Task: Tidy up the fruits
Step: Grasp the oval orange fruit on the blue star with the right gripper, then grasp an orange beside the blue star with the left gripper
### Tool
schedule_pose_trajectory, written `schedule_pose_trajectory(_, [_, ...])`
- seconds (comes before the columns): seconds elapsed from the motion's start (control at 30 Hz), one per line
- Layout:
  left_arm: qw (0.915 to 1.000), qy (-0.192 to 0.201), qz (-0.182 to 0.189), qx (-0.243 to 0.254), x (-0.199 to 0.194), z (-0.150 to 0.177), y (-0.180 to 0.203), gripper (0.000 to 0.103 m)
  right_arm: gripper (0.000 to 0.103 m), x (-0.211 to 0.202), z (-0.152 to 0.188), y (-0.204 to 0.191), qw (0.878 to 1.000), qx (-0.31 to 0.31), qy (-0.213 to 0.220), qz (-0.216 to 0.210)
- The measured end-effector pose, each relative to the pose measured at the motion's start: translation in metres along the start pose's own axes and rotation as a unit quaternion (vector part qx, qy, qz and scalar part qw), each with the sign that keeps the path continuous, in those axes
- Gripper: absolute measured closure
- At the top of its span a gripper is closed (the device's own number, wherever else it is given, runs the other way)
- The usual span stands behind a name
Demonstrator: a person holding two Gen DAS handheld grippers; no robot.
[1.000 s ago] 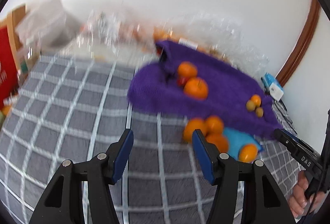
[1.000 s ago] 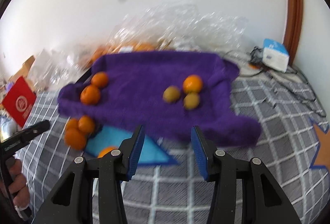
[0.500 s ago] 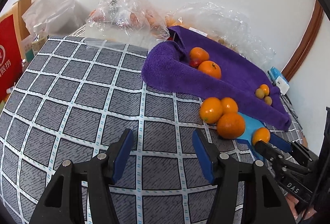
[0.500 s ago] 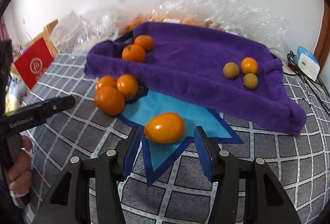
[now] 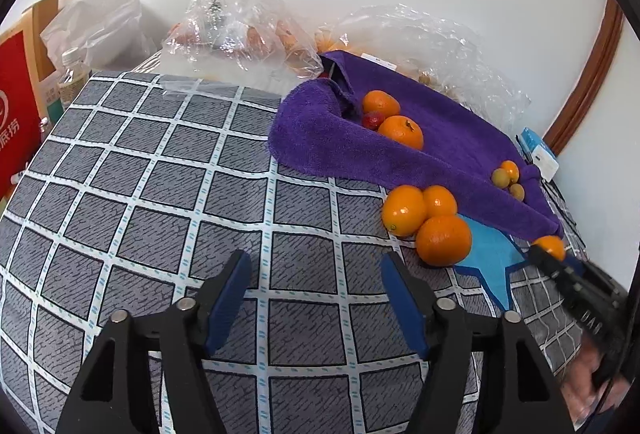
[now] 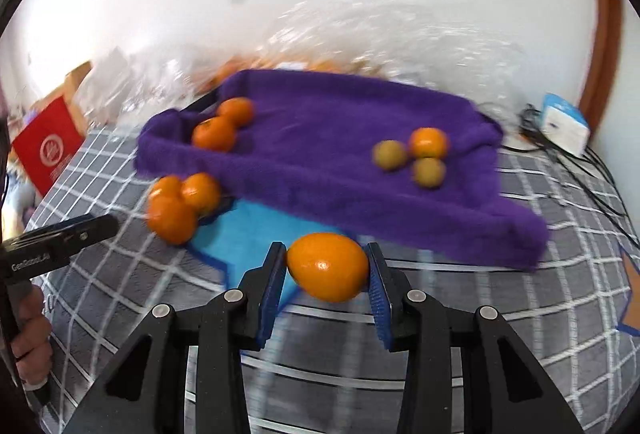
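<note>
An oval orange (image 6: 328,266) lies on the blue star patch (image 6: 248,234) in the right wrist view. My right gripper (image 6: 325,248) is closing on it, and both blue pads touch its sides. Behind it, a purple towel (image 6: 320,138) holds two oranges (image 6: 214,132) at its left end. At its right end are a small orange and two greenish fruits (image 6: 428,170). Three oranges (image 5: 424,222) sit together on the checked cloth in front of the towel. My left gripper (image 5: 316,266) hovers over bare cloth, its jaws opening with nothing between them.
Crinkled plastic bags (image 5: 240,30) with more fruit lie along the wall behind the towel. A red carton (image 5: 16,114) and a bottle (image 5: 74,74) stand at the far left. A white-and-blue box (image 6: 564,122) and cables (image 6: 580,170) sit at the right.
My right gripper moved forward and down to the oval orange and closed around it. The left gripper's jaws have widened over the same patch of cloth.
</note>
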State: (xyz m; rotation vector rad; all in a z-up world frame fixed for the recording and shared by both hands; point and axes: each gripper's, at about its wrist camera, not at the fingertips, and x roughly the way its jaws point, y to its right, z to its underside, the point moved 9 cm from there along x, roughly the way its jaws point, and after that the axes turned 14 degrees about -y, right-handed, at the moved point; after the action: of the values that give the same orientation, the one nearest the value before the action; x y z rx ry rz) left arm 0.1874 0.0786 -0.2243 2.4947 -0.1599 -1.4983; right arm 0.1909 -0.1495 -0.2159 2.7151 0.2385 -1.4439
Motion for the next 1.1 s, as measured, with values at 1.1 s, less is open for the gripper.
schedule_pose_trajectory(1.1, [0.9959, -0.030, -0.027, 0.082, 0.034, -0.032, 0.062, 0.035, 0.063, 0.004, 0.022, 0.063, 0.998, 0.055, -0.015, -0.021])
